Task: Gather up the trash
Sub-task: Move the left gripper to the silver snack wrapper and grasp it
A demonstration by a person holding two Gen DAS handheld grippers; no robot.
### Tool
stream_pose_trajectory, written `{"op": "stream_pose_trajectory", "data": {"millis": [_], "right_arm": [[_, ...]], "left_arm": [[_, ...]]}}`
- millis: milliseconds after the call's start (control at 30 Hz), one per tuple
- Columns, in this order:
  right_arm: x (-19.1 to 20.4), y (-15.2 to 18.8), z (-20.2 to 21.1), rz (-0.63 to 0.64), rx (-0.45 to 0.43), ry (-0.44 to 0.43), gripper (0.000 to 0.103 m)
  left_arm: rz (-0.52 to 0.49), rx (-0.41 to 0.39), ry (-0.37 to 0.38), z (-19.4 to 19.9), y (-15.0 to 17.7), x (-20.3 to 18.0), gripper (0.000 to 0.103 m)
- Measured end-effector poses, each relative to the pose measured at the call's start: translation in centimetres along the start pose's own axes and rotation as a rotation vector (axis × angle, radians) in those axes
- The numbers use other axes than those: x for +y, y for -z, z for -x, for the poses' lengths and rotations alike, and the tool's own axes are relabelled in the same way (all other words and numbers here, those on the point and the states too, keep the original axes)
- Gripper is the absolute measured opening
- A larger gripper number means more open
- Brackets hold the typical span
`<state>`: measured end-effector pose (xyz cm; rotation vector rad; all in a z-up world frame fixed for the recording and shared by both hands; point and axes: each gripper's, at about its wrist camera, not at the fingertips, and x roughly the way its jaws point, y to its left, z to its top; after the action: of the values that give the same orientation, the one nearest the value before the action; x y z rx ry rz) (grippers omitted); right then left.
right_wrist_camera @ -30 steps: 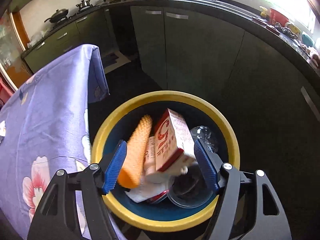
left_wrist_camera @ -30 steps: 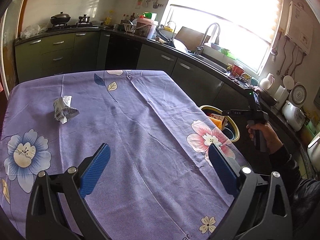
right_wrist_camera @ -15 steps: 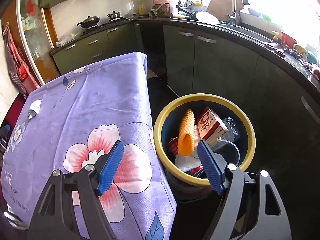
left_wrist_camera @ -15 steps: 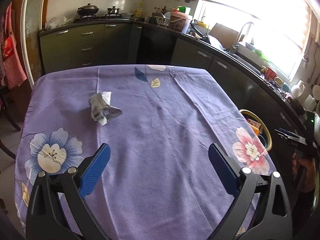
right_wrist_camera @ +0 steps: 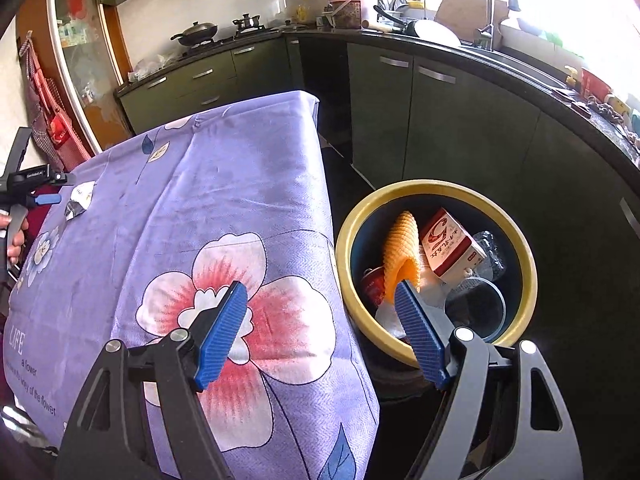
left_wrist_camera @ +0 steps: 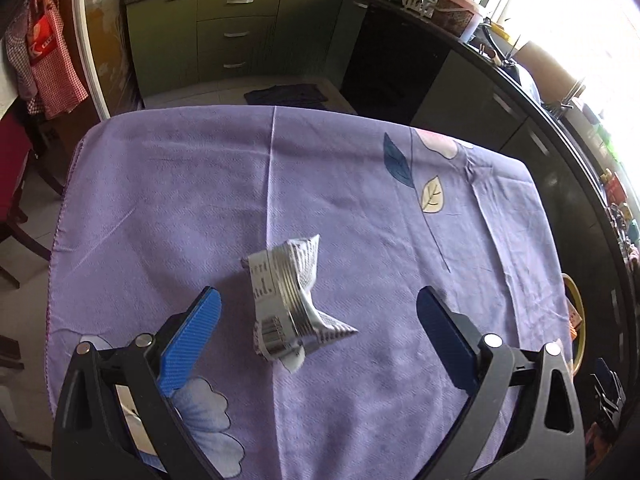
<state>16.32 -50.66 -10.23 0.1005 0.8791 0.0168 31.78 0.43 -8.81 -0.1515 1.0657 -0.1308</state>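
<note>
A crumpled silver-and-white wrapper (left_wrist_camera: pixel 290 300) lies on the purple flowered tablecloth (left_wrist_camera: pixel 360 200). My left gripper (left_wrist_camera: pixel 318 330) is open, its blue pads either side of the wrapper and just short of it. The wrapper shows small and far left in the right wrist view (right_wrist_camera: pixel 80 202), with the left gripper (right_wrist_camera: pixel 40 199) beside it. My right gripper (right_wrist_camera: pixel 320 332) is open and empty above the table's corner. The yellow-rimmed bin (right_wrist_camera: pixel 520 248) stands on the floor beside the table, holding a red-and-white carton (right_wrist_camera: pixel 450 246), an orange sleeve (right_wrist_camera: pixel 402 248) and clear plastic.
Dark green kitchen cabinets (right_wrist_camera: pixel 440 120) run behind the bin, with a sink and tap (right_wrist_camera: pixel 496 0) on the counter. The bin's rim shows at the right edge in the left wrist view (left_wrist_camera: pixel 576 320). A chair (left_wrist_camera: pixel 12 184) stands off the table's left side.
My left gripper has swung left and come down over the wrapper, which now lies between its pads. My right gripper has drawn back from over the bin to the table's corner.
</note>
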Motion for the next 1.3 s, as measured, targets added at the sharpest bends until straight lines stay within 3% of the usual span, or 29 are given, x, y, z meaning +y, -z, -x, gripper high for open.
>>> {"op": "stream_pose_trajectory", "data": {"millis": [233,400,567,1000,1133,1300], "right_arm": [[-0.1,0.1,-0.3,0.0,0.001,-0.011,0.075],[0.1,0.1,-0.4,0.007,0.004,-0.022,0.075],[0.2,0.1,-0.2,0.007,0.0,-0.024,0.075],[0.2,0.1,0.4,0.008,-0.012,-0.028,0.075],[-0.3,0.3,1.0,0.0,-0.02,-0.019,0.075],[-2.2,1.0,2.2,-0.034,-0.032,0.019,0.075]], "left_arm": [[0.021,0.08,-0.007,-1.9,-0.8,0.4,0.064],[0.036,0.115,-0.01,-2.7,-0.8,0.6,0.056],[0.025,0.146,-0.019,-3.4,-0.6,0.5,0.036],[-0.08,0.103,0.0,-0.8,0.3,-2.1,0.034],[-0.161,0.068,0.027,1.3,1.1,-5.0,0.034],[-0.303,0.053,0.118,3.8,3.0,-11.0,0.034]]}}
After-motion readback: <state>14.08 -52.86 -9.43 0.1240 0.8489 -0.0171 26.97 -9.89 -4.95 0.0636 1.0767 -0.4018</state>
